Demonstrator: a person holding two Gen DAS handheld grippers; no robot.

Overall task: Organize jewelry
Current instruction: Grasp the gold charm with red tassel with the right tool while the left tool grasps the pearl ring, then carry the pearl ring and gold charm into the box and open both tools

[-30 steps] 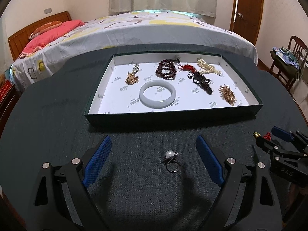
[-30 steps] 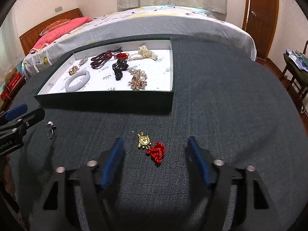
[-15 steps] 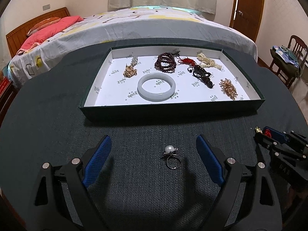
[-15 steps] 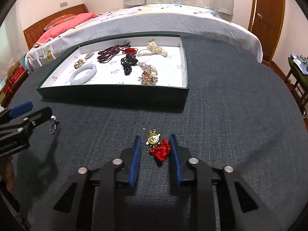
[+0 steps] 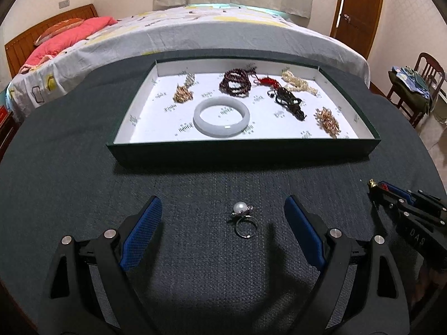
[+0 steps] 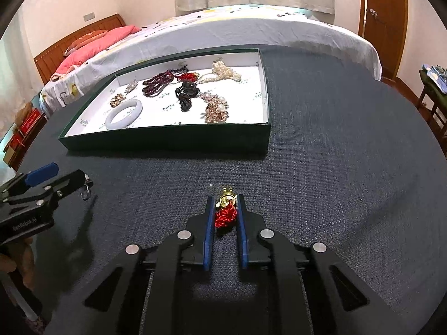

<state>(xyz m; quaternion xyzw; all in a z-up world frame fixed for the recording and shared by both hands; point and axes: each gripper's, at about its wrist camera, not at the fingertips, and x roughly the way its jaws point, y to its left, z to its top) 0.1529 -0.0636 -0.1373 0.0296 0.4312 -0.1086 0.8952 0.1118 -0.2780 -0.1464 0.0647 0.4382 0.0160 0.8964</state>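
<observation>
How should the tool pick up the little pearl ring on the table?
Probably from above, the open left tool closing across the band of the pearl ring just below the pearl. The ring lies nearly flat on the dark cloth, pearl pointing towards the tray, so its thin band offers two sides to pinch.

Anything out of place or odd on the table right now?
Two pieces sit outside the tray: the pearl ring lies on the cloth between the open left gripper, and the gold charm with red cord is pinched in the right gripper. Nothing spilled or damaged.
</observation>
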